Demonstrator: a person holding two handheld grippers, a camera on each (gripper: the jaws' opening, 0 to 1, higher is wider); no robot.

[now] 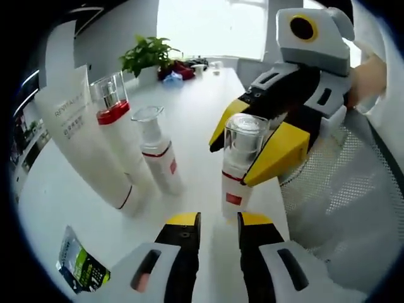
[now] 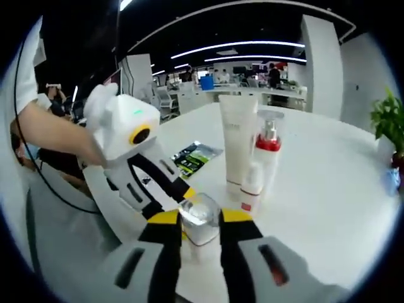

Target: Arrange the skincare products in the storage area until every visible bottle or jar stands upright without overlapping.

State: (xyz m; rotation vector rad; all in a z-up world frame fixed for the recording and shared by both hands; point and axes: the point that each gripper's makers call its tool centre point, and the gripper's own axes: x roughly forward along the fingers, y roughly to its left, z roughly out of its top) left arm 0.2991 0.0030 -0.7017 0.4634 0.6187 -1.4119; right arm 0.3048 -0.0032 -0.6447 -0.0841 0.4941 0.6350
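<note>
Your right gripper point(image 1: 252, 142) has the small bottle point(image 1: 238, 165) pinched at its clear cap, standing upright; your left gripper point(image 1: 218, 222), jaws narrowly apart, sits just below it.

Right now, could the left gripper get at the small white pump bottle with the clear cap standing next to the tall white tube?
Probably yes. The left gripper is open, and bare white table lies between it and the small white pump bottle. The right gripper, shut on another clear-capped bottle, sits off to the side.
</note>
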